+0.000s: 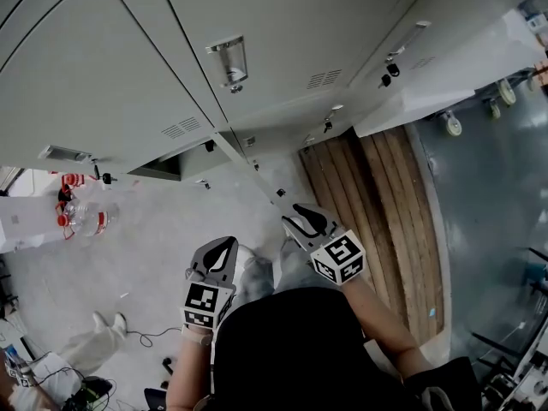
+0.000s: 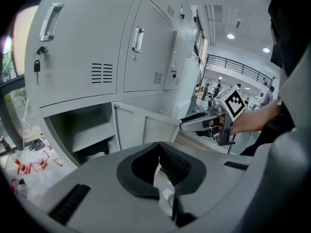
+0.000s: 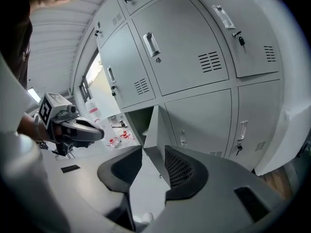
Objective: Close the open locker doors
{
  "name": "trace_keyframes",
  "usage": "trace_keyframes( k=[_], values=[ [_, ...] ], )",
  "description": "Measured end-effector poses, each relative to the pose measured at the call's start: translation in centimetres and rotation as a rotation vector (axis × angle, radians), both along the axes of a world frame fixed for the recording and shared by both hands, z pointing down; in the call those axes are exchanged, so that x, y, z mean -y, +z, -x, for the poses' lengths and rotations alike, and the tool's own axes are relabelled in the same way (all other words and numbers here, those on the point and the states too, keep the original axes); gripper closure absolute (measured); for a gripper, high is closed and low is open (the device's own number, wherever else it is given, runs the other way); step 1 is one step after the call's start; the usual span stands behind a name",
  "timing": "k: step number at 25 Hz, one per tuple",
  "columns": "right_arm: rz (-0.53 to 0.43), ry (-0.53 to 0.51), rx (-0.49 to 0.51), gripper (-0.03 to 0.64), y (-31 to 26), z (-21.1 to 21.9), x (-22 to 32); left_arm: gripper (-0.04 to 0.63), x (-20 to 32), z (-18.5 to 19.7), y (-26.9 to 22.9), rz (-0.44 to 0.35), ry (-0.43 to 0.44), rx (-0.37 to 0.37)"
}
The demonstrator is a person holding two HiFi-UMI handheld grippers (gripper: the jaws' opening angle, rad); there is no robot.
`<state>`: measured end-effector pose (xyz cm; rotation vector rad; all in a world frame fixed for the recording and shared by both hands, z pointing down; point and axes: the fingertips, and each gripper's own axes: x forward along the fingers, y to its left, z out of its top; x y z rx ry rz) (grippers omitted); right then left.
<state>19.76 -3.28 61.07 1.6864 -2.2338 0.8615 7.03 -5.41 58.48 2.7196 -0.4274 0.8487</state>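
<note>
A wall of grey lockers fills the head view. One bottom-row door stands swung out, its thin edge pointing at me. My right gripper is at that door's free edge. In the right gripper view its jaws are apart, and the door runs edge-on between them. There is a gap to the left pad, while the right pad lies close alongside. My left gripper hangs lower left, away from the door, its tips together and empty. The left gripper view shows the open compartment, the door and my right gripper.
Bottles with red caps lie on the floor left of the open locker. Wooden planks cover the floor at right, beside a white unit on casters. Someone's white shoes and a cable are at lower left.
</note>
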Motion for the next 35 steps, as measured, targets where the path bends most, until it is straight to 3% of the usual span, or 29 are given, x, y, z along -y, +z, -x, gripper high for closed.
trace_keyframes(
  k=[9,19,35],
  values=[
    [0.017,-0.044,-0.005,0.459,0.3,1.4,0.4,0.576,0.3,2.3,0.5,-0.008,-0.070,-0.019],
    [0.031,-0.062,-0.023,0.459,0.2,5.1,0.6,0.577,0.6,5.6,-0.3,-0.012,-0.088,-0.030],
    [0.033,-0.096,-0.037,0.459,-0.1,15.4,3.5,0.577,2.4,16.0,-0.6,-0.035,-0.121,-0.073]
  ],
)
